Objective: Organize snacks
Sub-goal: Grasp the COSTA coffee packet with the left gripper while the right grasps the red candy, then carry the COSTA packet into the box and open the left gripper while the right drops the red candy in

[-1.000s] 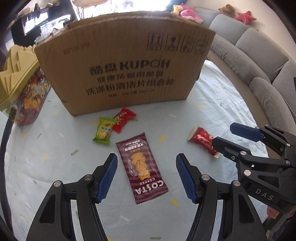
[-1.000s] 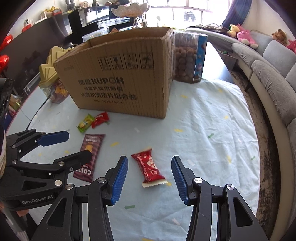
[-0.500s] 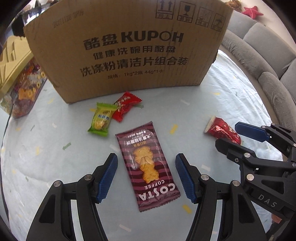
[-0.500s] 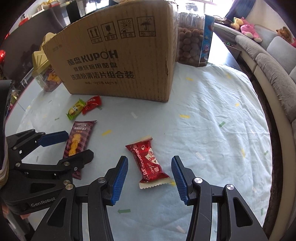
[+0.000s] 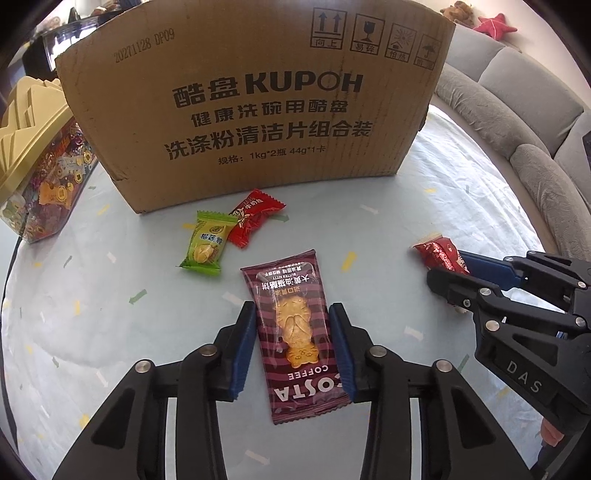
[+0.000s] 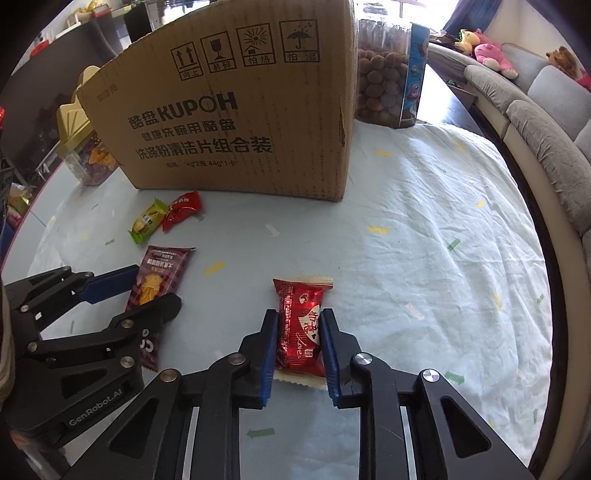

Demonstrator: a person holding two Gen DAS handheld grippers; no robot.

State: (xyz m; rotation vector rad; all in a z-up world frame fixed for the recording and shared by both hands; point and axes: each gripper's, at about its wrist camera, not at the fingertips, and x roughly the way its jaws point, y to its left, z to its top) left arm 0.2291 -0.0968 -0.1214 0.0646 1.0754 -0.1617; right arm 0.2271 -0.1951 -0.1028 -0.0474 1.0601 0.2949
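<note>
Left gripper jaws pinch Costa packet; right gripper jaws pinch red packet.

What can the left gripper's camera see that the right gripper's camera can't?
Only the left wrist view shows the date code printed on the cardboard box and the red star toy on the sofa. Only the right wrist view shows the clear jar of brown balls beside the box. Both show the left gripper closed on the Costa biscuit pack, the right gripper closed on the red snack, and the green candy touching the red candy.
</note>
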